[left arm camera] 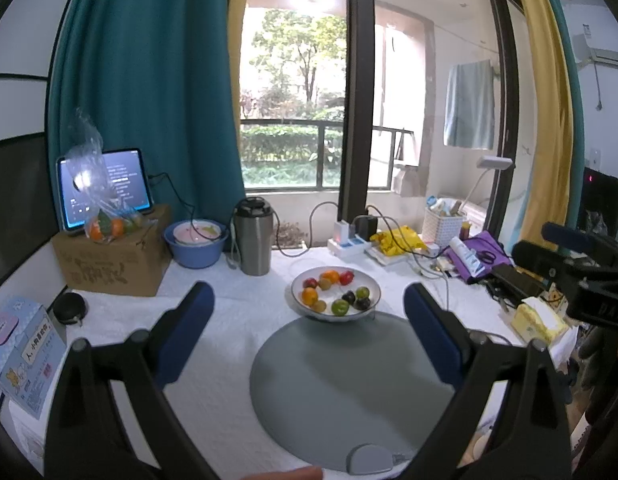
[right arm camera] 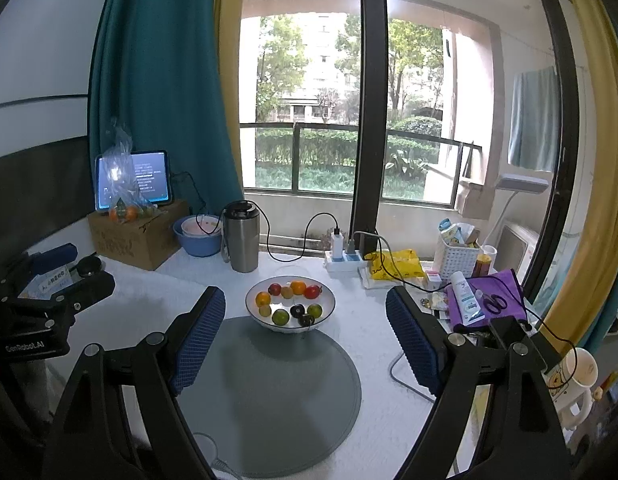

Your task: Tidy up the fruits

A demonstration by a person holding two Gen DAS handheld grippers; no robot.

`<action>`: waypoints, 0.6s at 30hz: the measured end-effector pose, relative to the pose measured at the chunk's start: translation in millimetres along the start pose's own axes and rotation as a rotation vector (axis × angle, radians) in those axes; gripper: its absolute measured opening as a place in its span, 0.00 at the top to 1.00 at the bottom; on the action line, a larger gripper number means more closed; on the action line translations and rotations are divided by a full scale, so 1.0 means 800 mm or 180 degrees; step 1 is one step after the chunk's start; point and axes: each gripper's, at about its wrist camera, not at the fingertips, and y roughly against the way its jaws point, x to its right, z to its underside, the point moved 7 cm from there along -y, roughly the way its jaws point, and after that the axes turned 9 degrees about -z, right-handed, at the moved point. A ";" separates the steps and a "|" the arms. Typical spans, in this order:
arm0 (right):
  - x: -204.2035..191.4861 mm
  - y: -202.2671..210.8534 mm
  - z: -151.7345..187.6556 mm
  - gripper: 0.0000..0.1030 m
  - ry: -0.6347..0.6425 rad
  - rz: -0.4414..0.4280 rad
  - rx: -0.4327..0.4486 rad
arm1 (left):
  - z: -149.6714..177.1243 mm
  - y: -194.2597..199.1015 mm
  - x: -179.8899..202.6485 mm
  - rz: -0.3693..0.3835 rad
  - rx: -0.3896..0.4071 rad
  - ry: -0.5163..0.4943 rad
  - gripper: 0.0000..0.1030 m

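Both my tongs, left gripper [left arm camera: 309, 312] and right gripper [right arm camera: 305, 320], spread wide, empty. Ahead between fingers: white ceramic bowl [left arm camera: 373, 286] holding small mixed fruits [left arm camera: 336, 292]. Round grey mat [left arm camera: 349, 392] below bare. Reads either sorted or awaiting sorting; can't tell.

The left tongs [left arm camera: 309, 312] are matte black struts with silver round-headed screws at the pivots, each finger faced with a dark blue pad [left arm camera: 185, 332]; the right tongs [right arm camera: 305, 328] match in build, their blue pads [right arm camera: 199, 336] showing a fine waffle grid. Seen from the right wrist, the left tool's black body bears pale lettering reading "GenRobot.AI"; small silver screws dot its casing.
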 end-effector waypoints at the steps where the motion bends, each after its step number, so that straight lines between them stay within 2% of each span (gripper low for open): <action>1: 0.000 0.000 0.000 0.17 0.0000 0.0000 0.0000 | 0.001 0.000 0.000 0.0004 0.0000 0.0003 0.06; 18: -0.006 0.000 0.001 0.17 0.0002 0.0006 0.0002 | -0.001 0.005 0.004 0.0049 0.0022 0.0020 0.06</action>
